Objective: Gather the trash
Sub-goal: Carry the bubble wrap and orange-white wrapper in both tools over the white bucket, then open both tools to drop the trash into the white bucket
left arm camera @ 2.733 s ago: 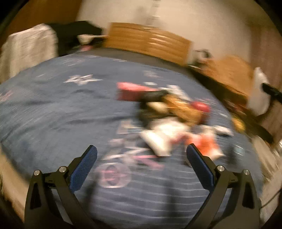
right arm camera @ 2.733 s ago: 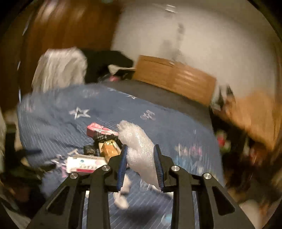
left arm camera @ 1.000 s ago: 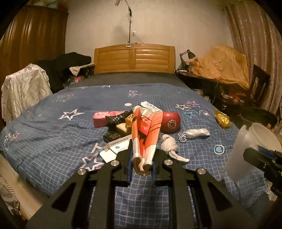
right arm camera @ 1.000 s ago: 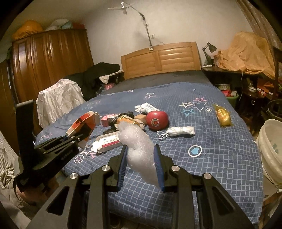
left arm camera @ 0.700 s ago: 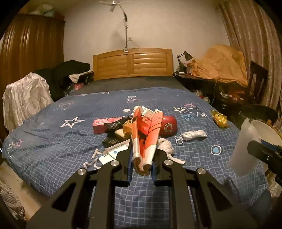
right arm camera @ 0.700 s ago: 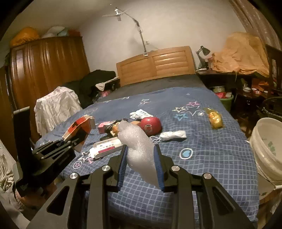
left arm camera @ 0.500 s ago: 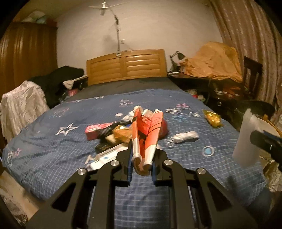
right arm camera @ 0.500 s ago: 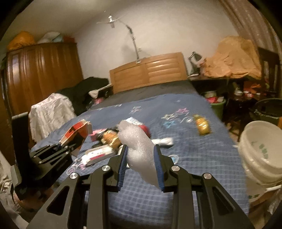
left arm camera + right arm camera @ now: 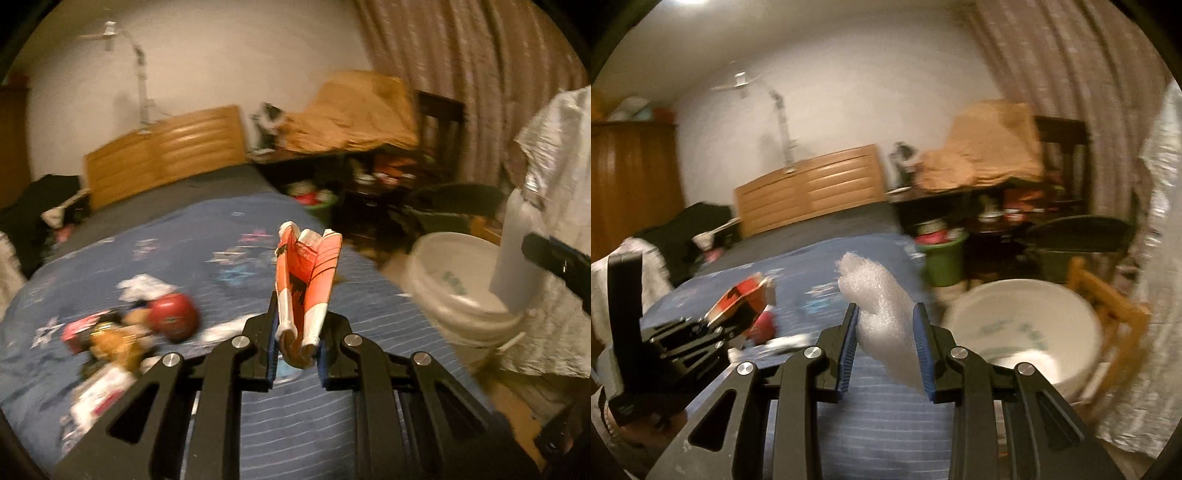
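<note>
Now both loads head for the white bucket [image 9: 1027, 332] beside the bed: left gripper [image 9: 297, 354] clamped on an orange wrapper [image 9: 306, 280], right gripper [image 9: 886, 350] on bubble wrap [image 9: 882, 306]. Release only once directly above the rim.

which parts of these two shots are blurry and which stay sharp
Left wrist view: the left gripper and its orange wrapper are sharp, bed clutter and white bucket smeared. Right wrist view: the right gripper and bubble wrap crisp, room streaked; dim warm light in both.

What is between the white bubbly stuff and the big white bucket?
Only a strip of blue blanket edge separates the bubble wrap, clamped in the right gripper, from the white bucket, in the right wrist view.
</note>
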### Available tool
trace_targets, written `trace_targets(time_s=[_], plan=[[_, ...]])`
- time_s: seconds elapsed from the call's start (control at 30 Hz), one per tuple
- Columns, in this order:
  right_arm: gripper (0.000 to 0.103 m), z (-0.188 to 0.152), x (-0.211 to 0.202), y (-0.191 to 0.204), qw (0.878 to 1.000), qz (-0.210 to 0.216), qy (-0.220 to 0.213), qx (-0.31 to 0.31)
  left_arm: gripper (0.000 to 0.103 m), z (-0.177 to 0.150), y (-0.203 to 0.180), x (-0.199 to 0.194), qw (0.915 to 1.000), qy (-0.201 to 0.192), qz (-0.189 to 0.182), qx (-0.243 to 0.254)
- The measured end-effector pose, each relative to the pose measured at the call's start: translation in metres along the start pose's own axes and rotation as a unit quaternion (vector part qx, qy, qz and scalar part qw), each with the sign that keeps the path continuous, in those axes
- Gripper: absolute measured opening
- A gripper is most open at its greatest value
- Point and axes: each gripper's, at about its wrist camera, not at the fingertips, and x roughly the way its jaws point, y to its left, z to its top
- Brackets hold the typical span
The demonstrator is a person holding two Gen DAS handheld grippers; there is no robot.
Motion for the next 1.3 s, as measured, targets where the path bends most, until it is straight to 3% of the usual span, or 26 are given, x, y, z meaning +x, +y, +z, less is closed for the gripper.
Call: trace_targets(time_s=[0.23,0.4,0.53,0.73,0.83,0.9,0.97,1.3], plan=[[0.031,0.017,-0.007,-0.115,0.994,-0.102,0.000,0.045,0.015,0.027,-0.071,0.053,0.9949,0.019,-0.091,0.038],[0.031,0.022,0.007,-0.175,0.990,-0.114,0.027,0.074,0.015,0.050,-0.122,0.094,0.9839,0.042,-0.165,0.055],[0.031,0.028,0.036,-0.203,0.988,-0.117,0.050,0.090,0.015,0.063,-0.147,0.127,0.9764,0.065,-0.197,0.062],[0.031,0.028,0.080,-0.221,0.985,-0.100,0.079,0.113,0.020,0.066,-0.174,0.162,0.9735,0.088,-0.195,0.080],[0.032,0.025,0.102,-0.224,0.985,-0.096,0.093,0.113,0.046,0.064,-0.178,0.178,0.9733,0.105,-0.190,0.074],[0.040,0.023,0.116,-0.224,0.984,-0.094,0.104,0.108,0.057,0.062,-0.178,0.182,0.9741,0.105,-0.186,0.073],[0.056,0.020,0.126,-0.228,0.983,-0.104,0.106,0.105,0.060,0.061,-0.177,0.185,0.9748,0.105,-0.181,0.077],[0.056,0.008,0.122,-0.237,0.982,-0.104,0.080,0.135,0.062,0.056,-0.163,0.184,0.9848,0.095,-0.128,0.069]])
